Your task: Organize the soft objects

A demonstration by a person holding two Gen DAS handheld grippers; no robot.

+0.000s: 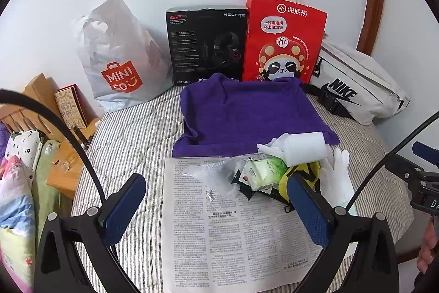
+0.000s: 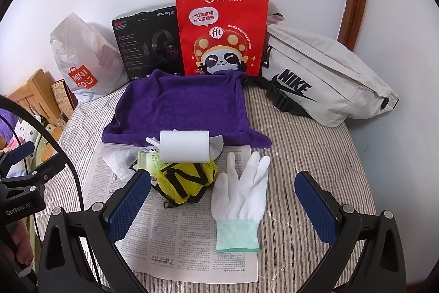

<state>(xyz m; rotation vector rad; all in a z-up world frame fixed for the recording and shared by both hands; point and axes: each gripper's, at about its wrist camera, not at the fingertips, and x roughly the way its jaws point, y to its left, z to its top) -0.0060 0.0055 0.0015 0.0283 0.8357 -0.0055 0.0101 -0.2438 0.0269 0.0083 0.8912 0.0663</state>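
A purple towel (image 1: pixel 247 114) (image 2: pixel 181 106) lies spread on the striped bed. In front of it, on a newspaper (image 1: pixel 233 232) (image 2: pixel 175 232), sits a small pile: a white sponge block (image 2: pixel 184 146) (image 1: pixel 306 148), a yellow pouch with black straps (image 2: pixel 189 179) (image 1: pixel 304 172), a green tissue pack (image 1: pixel 264 173) (image 2: pixel 146 159) and crumpled clear plastic (image 1: pixel 216 175). A white glove with a green cuff (image 2: pixel 238 199) (image 1: pixel 336 180) lies flat at the right. My left gripper (image 1: pixel 216 208) is open above the newspaper. My right gripper (image 2: pixel 222 202) is open, its fingers either side of the glove and pouch.
Against the wall stand a Miniso plastic bag (image 1: pixel 120 62), a black headset box (image 1: pixel 207 45), a red paper bag (image 1: pixel 282 43) and a white Nike waist bag (image 2: pixel 323 78). A wooden bedside stand (image 1: pixel 63 144) and folded bedding (image 1: pixel 16 183) are at the left.
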